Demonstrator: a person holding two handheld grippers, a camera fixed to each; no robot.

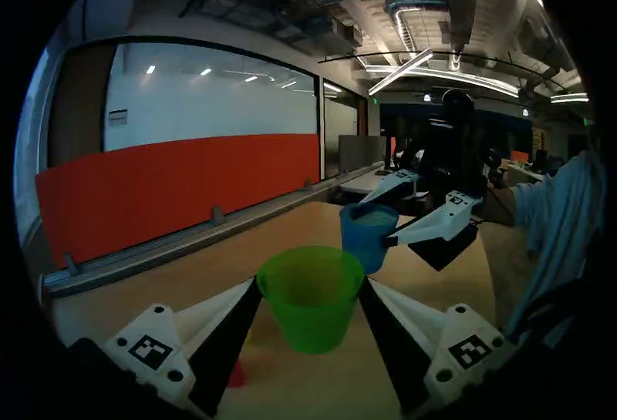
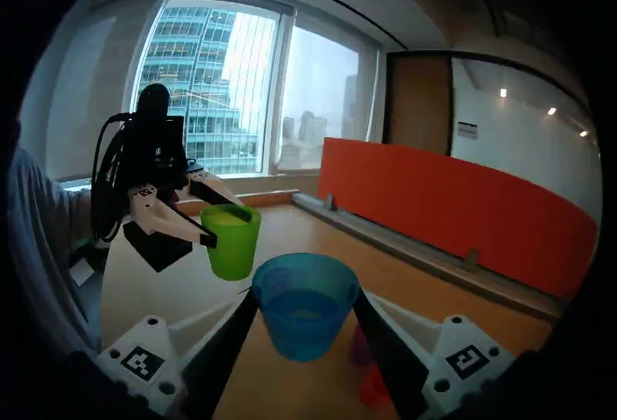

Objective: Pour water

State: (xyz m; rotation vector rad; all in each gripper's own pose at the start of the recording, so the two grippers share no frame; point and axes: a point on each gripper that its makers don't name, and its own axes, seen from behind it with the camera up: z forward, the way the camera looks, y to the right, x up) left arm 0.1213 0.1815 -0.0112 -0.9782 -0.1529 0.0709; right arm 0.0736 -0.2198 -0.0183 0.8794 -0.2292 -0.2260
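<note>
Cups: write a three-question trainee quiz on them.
1. Fill in: the left gripper is shut on the ___ cup.
2. True or false: the blue cup is tipped over the green cup.
3. In the right gripper view, which cup shows water inside? A. blue cup B. green cup C. both

Key: 1. green. 2. False: both cups are upright and apart. 3. A.
</note>
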